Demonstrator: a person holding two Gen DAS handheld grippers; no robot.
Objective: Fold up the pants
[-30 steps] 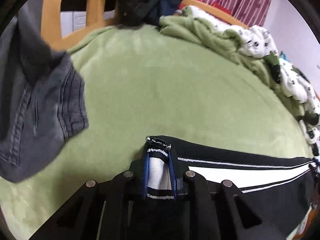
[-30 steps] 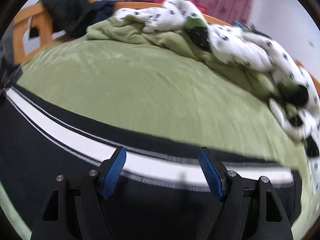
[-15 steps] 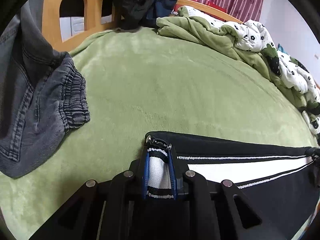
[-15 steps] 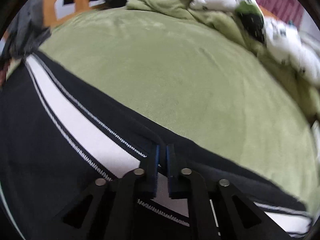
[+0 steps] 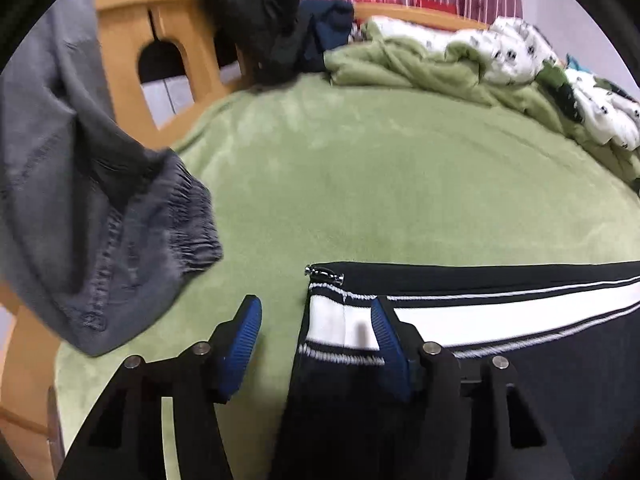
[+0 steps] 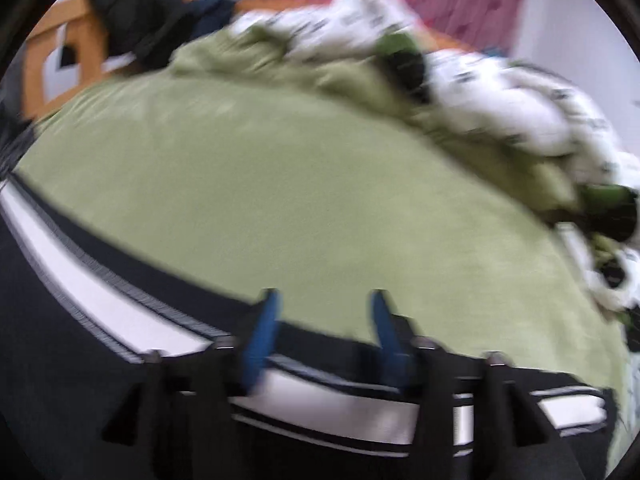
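Note:
Black pants with a white side stripe (image 5: pixel 500 312) lie flat across the near part of the green bed. The zipper end of a pant leg (image 5: pixel 324 276) sits between my left gripper's fingers. My left gripper (image 5: pixel 316 332) is open, its blue pads apart over that end. In the right wrist view the same pants (image 6: pixel 120 320) run from left to lower right, blurred. My right gripper (image 6: pixel 324 320) is open just above the stripe's far edge, holding nothing.
A green bed cover (image 5: pixel 400 184) fills the middle. Grey jeans (image 5: pixel 100 232) hang at the left by the wooden bed frame (image 5: pixel 132 40). A rumpled green and white duvet (image 5: pixel 500 68) and dark clothes (image 5: pixel 260 20) lie along the far edge.
Both grippers have opened: the left let go of the pant leg end, the right let go of the striped edge and pulled back a little.

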